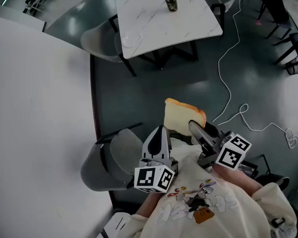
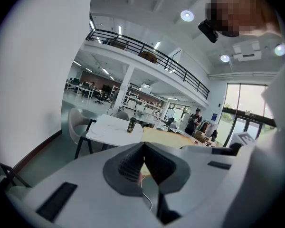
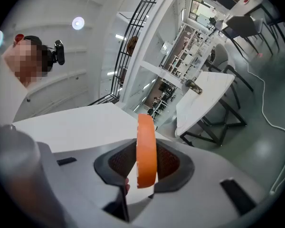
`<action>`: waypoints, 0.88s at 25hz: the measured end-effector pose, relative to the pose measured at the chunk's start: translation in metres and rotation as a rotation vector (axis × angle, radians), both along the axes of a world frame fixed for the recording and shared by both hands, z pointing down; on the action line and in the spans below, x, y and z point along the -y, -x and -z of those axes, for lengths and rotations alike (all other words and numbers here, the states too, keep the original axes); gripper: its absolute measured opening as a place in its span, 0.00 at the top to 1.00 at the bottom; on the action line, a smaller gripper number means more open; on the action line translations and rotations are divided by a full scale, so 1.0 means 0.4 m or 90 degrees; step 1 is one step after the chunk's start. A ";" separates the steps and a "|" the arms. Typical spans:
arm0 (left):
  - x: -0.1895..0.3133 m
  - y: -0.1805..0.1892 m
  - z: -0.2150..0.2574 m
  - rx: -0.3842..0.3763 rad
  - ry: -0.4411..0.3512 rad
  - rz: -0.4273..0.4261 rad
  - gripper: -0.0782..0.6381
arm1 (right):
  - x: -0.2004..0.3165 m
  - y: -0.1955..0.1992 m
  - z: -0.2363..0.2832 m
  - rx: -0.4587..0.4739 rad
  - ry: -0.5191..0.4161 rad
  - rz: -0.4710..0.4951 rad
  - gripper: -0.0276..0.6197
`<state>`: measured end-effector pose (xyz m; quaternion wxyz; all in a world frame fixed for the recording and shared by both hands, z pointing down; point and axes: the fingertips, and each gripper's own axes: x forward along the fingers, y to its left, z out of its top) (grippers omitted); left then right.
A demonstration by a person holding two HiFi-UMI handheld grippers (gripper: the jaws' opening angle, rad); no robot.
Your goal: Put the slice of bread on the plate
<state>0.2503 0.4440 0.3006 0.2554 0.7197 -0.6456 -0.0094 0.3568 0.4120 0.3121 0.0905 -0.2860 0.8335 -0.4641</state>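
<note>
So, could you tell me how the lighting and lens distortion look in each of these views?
Head view: dim, bluish, soft sheen on the dark floor. Left gripper view: fisheye, black corners, ceiling light flares, window blown out. Right gripper view: railing bends, slice of bread sharp.

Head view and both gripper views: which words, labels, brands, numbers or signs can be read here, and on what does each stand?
No text can be read in any view.
Two marker cubes: black-and-white square patterns only, no letters or numbers.
Shirt print: cartoon figures, no words to make out.
Dark cup on the marble table: label too small to read.
</note>
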 end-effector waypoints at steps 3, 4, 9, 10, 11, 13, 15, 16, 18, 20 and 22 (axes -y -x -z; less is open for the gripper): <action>-0.023 0.018 -0.001 0.007 0.014 0.003 0.88 | -0.019 0.018 0.012 0.007 0.003 0.003 0.80; -0.026 0.022 0.002 0.008 0.014 0.003 0.88 | -0.021 0.020 0.015 0.008 0.003 0.001 0.80; -0.024 0.035 0.021 0.015 -0.003 0.014 0.88 | -0.016 0.031 0.021 0.012 0.000 0.007 0.80; -0.028 0.035 0.022 0.015 -0.005 0.020 0.88 | -0.018 0.035 0.023 0.015 -0.002 0.015 0.80; -0.036 0.037 0.022 0.014 -0.004 0.027 0.88 | -0.025 0.041 0.026 0.020 -0.001 0.024 0.80; -0.060 0.041 0.019 0.012 0.007 0.043 0.88 | -0.043 0.055 0.029 0.036 0.007 0.042 0.80; -0.071 0.047 0.006 0.011 0.022 0.058 0.88 | -0.046 0.068 0.020 0.046 0.022 0.059 0.80; -0.069 0.051 -0.002 0.009 0.029 0.065 0.88 | -0.041 0.074 0.010 0.046 0.031 0.066 0.80; -0.060 0.065 -0.013 0.008 0.041 0.072 0.88 | -0.025 0.089 -0.007 0.043 0.048 0.076 0.80; -0.049 0.085 -0.023 0.005 0.050 0.075 0.88 | -0.007 0.110 -0.013 0.039 0.054 0.082 0.80; -0.027 0.108 -0.044 -0.005 0.058 0.077 0.88 | 0.025 0.133 -0.024 0.031 0.056 0.082 0.80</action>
